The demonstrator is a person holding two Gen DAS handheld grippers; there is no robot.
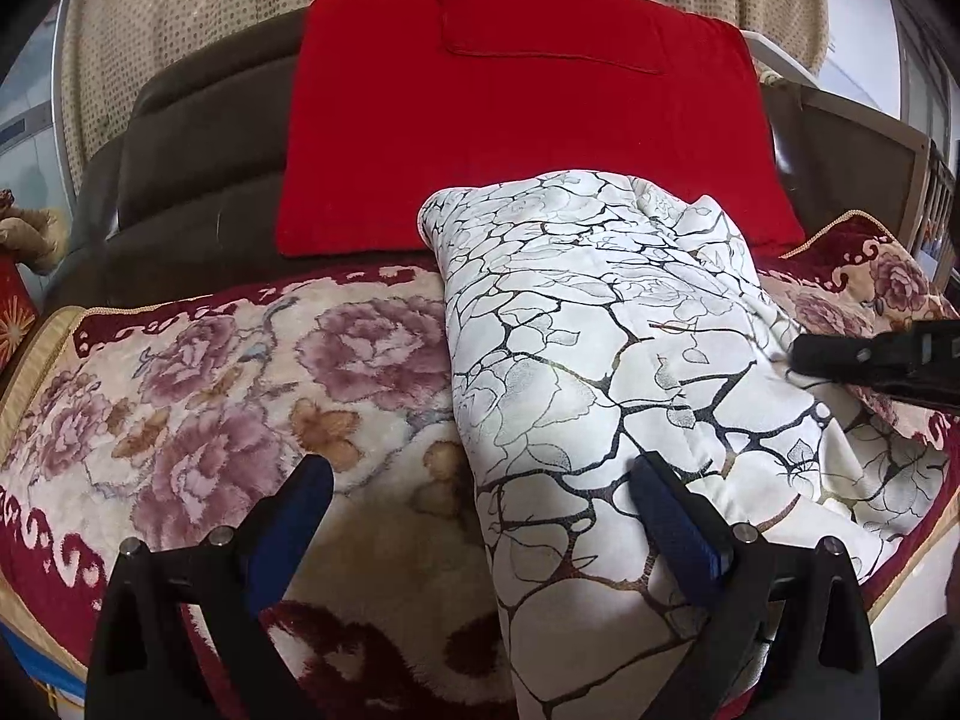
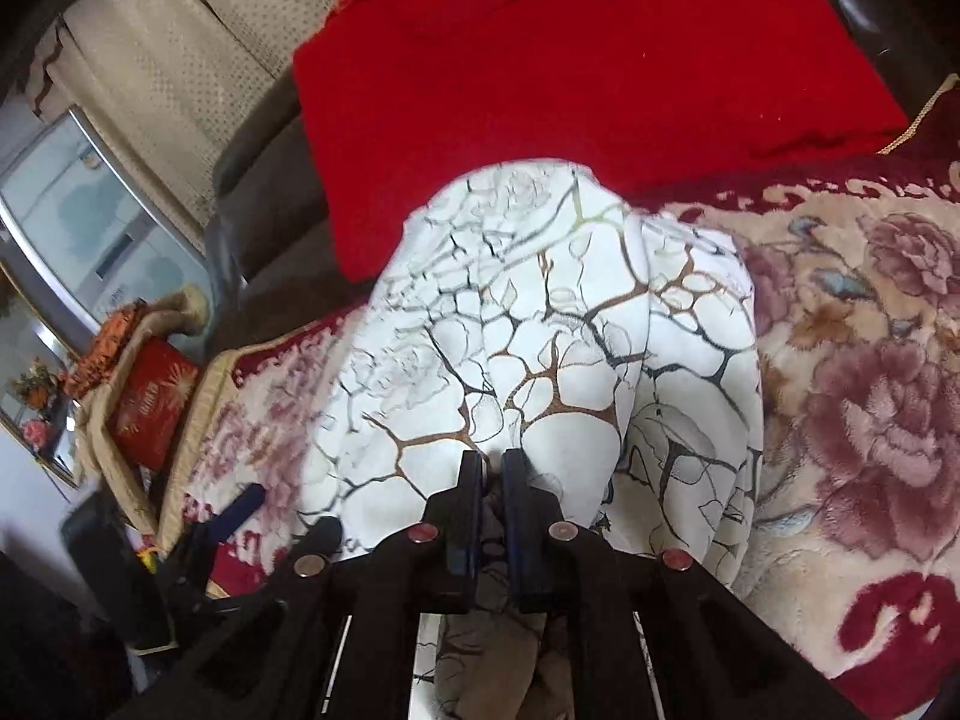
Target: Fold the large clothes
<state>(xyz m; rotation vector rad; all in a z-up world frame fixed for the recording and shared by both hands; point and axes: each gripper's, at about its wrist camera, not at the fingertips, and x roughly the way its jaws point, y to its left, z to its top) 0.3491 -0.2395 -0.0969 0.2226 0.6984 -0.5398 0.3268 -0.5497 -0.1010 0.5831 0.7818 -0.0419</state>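
Two handheld grippers work over a white padded garment printed with black and gold cracked-vein lines [image 1: 606, 360], which lies folded into a long bundle on a plush cream sofa cover patterned with mauve roses and a dark red border [image 1: 198, 384]. Its far end rests against a bright red quilted cloth [image 1: 528, 120] draped down the brown sofa back [image 1: 198, 162]. Left gripper [image 1: 480, 480] stands with its blue-padded fingers [image 1: 678, 528] spread wide and released, one over the rose cover, the other over the garment's near part, nothing pinched between them. Right gripper [image 2: 492, 462] has its fingers clenched on a gathered fold of the white fabric at the bundle's near edge, cloth bunched in the narrow gap between the pads; in the left wrist view its black tip [image 1: 870, 354] reaches in from the right onto the garment's side. Beige dotted curtains [image 1: 198, 18] hang behind the sofa
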